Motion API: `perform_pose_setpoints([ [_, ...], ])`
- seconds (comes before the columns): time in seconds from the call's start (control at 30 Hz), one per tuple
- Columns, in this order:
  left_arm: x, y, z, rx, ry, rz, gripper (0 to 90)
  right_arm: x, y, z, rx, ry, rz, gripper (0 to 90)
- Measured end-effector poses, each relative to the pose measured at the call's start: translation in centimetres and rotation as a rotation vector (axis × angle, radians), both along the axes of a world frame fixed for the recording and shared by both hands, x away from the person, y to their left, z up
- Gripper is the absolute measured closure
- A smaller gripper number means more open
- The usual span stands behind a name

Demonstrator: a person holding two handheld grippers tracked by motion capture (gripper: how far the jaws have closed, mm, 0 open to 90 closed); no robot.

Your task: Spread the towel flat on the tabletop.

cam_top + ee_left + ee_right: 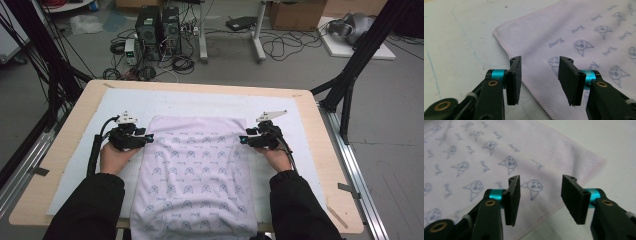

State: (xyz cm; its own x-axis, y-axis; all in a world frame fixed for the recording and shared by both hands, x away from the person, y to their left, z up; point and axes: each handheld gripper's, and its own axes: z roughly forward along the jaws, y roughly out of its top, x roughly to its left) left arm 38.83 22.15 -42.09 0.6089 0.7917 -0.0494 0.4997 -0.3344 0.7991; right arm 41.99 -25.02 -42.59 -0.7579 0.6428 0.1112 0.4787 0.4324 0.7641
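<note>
A pale pink towel (195, 175) printed with small blue cat faces lies flat on the table, its near end hanging over the front edge. My left gripper (149, 137) hovers at the towel's left edge near the far corner. In the left gripper view its jaws stand open over the towel's hem (534, 87), gripping nothing (539, 77). My right gripper (242, 139) sits at the towel's right edge. In the right gripper view the towel (486, 157) lies under the open jaws (541, 197), with its hem (564, 202) passing between them untouched.
A white mat (200, 102) covers the wooden table (320, 150) under the towel. Black frame legs (350, 75) stand at the table's right and left. Computers and cables (157, 35) lie on the floor beyond the far edge.
</note>
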Motion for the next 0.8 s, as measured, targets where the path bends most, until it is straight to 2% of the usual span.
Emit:
perform_pose_setpoints([
  [0.13, -0.2, 0.1, 0.4, -0.022, -0.017, -0.011, 52.3, -0.1, 0.6, 0.1, 0.003, -0.023, 0.021, 45.0],
  [0.27, -0.3, 0.1, 0.5, -0.036, -0.015, -0.024, 51.3, -0.1, 0.8, -0.1, 0.015, -0.006, 0.026, 41.5],
  [0.5, -0.3, -0.3, 0.3, -0.027, -0.006, -0.044, 49.0, -0.1, 1.2, -0.2, 0.013, -0.006, 0.013, 34.8],
  [0.6, -0.3, -0.4, 0.2, -0.016, -0.002, -0.04, 47.2, -0.2, 1.3, -0.2, -0.002, -0.003, 0.017, 33.8],
  [0.8, -0.3, -0.5, 0.2, -0.014, -0.01, -0.036, 47.9, -0.2, 1.3, -0.1, -0.002, -0.015, 0.022, 34.1],
])
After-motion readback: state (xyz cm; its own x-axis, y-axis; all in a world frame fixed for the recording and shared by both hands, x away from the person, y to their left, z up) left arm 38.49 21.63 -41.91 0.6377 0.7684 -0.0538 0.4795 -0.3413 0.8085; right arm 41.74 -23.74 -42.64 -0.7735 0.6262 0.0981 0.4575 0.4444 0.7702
